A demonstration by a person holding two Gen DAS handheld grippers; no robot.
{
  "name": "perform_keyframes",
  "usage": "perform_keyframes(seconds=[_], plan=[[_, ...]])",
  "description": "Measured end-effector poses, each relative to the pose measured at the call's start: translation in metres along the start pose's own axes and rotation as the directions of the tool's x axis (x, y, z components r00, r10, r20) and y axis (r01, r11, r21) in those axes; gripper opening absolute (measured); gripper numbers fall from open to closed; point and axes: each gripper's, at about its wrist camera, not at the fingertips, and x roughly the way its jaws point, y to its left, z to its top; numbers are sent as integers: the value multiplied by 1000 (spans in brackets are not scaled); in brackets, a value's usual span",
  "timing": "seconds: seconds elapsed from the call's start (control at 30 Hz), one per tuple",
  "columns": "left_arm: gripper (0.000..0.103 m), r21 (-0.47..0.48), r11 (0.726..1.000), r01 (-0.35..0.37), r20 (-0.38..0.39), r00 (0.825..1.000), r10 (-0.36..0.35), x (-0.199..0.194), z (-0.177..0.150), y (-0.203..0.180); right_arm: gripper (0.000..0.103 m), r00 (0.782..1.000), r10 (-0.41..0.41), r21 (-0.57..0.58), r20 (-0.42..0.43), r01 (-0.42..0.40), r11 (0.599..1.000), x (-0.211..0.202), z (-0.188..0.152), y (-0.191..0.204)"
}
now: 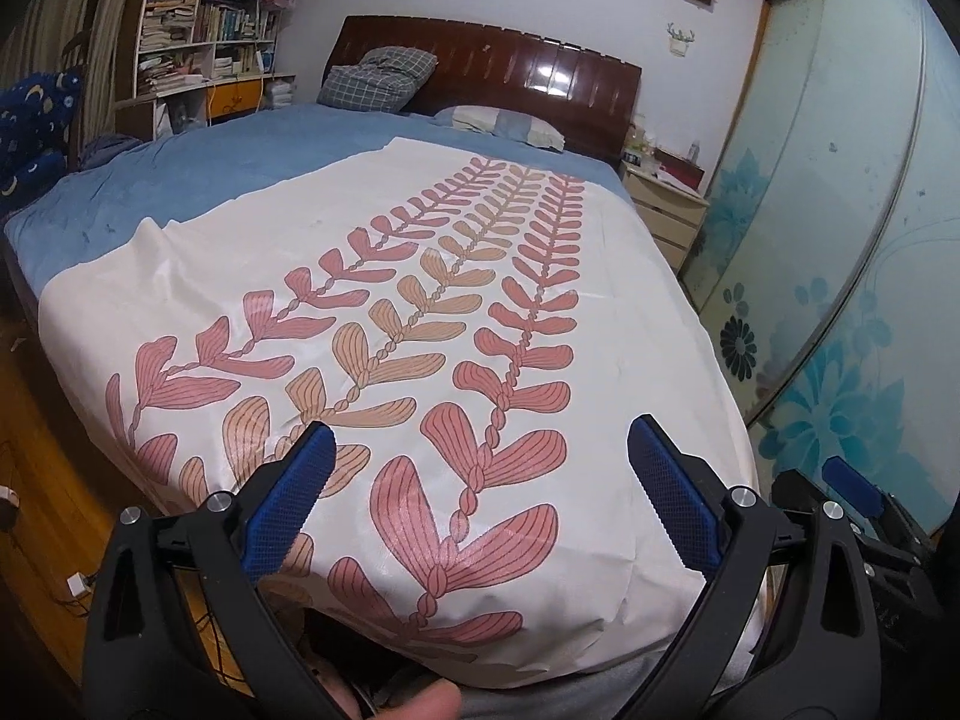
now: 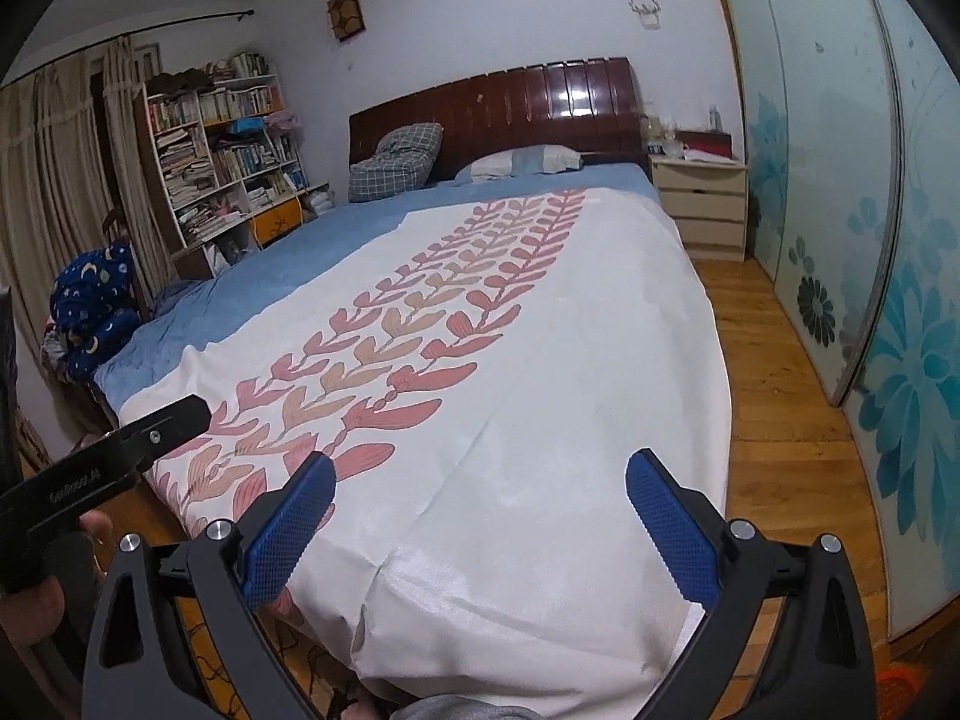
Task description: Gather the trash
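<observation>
At the bed's foot edge, left gripper point(image 1: 480, 456) and right gripper point(image 2: 480, 483) both spread wide, empty, over white leaf-print cover point(image 1: 420, 312); trash not visible.

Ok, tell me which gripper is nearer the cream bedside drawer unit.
Right. The right gripper hovers over the foot of the bed on the side where the cream bedside drawer unit stands; the left gripper is beside it, further toward the bookshelf side.

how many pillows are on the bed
2. A grey checked pillow is propped against the dark wooden headboard on the left. A flatter pale striped pillow lies to its right on the blue sheet. Others could be hidden under the covers.
</observation>
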Motion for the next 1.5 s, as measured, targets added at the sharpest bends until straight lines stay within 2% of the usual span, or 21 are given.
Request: perform_keyframes(seconds=[0.17,0.3,0.73,1.2,1.5], plan=[[97,-29,1000,3,2,1000,-3,-1,0,5,96,1000,-4,-19,10,4,1000,-3,0,2],[97,4,1000,-28,19,999,28,-2,0,3,96,1000,-5,-27,12,6,1000,-4,-1,2],[97,-23,999,-23,-4,1000,23,5,1,2,96,1000,-10,-43,8,10,999,-6,-3,7],[97,-24,1000,15,-4,1000,-15,7,2,0,96,1000,-15,-56,-4,15,998,-5,-2,8],[97,-32,999,31,27,999,-31,4,2,0,96,1000,-17,-61,-7,16,998,-5,-3,8]])
